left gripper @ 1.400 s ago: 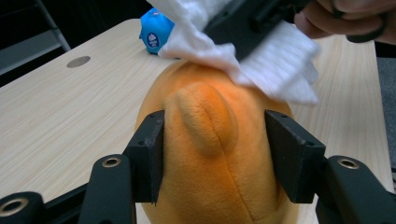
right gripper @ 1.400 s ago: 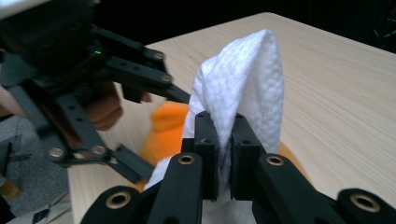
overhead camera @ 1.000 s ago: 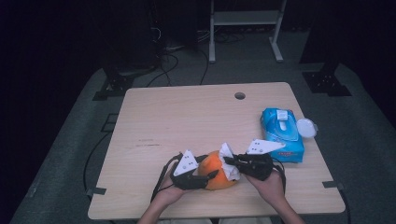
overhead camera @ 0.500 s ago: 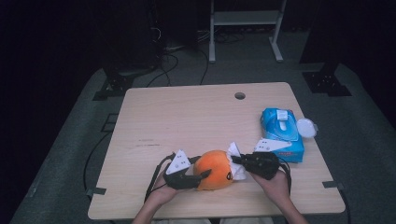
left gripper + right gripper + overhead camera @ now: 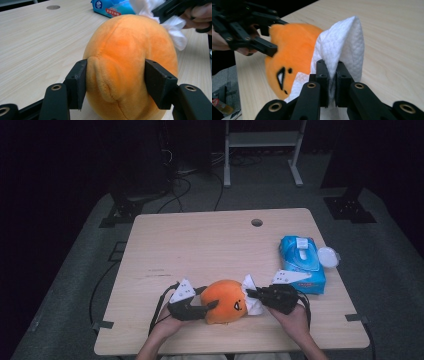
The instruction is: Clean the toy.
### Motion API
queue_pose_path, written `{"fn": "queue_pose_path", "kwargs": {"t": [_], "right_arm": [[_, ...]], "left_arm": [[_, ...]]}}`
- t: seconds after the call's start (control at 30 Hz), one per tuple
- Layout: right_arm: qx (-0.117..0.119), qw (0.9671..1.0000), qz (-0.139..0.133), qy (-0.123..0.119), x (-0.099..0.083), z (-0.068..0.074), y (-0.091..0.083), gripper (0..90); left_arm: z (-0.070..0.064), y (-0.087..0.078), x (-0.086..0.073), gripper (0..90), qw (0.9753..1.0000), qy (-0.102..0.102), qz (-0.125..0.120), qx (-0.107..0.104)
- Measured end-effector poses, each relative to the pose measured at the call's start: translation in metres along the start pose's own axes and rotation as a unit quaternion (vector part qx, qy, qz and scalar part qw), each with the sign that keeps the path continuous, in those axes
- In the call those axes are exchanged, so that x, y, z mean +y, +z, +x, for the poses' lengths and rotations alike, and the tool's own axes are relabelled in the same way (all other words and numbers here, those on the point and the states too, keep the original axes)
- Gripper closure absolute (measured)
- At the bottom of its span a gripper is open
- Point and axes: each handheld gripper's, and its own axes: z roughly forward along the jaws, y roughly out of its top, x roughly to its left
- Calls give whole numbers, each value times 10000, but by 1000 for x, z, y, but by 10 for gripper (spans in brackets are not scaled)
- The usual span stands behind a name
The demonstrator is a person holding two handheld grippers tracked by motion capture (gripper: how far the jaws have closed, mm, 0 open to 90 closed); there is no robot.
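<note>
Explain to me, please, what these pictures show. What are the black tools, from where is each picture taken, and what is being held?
A person sits at a wooden table and holds a black two-jaw gripper in each hand; there is no robot arm. The high view comes from a fixed camera above the table. The other two come from small cameras riding on the grippers and looking along their jaws.

The left gripper squeezes an orange plush toy between its jaws. The right gripper pinches a white paper tissue, which lies against the toy beside its stitched face.

Also on the table: a blue pack of wipes, a small white round thing beside it, too small to identify, and a round hole near the far edge.
</note>
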Motion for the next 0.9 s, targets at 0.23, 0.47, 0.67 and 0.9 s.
{"fn": "queue_pose_path", "kwargs": {"t": [0.23,0.47,0.67,0.9], "right_arm": [[-15,9999,-53,111,1,-1,1,830],[100,9999,-102,39,4,3,1,830],[135,9997,-128,158,4,1,2,829],[144,9994,-276,145,12,4,5,829]], "left_arm": [[-3,2,0,387,10000,29,-44,-26],[-18,7,8,338,9997,229,-110,-65],[-18,14,11,334,9999,-27,-82,60],[-28,16,22,418,9907,1134,-404,627]]}}
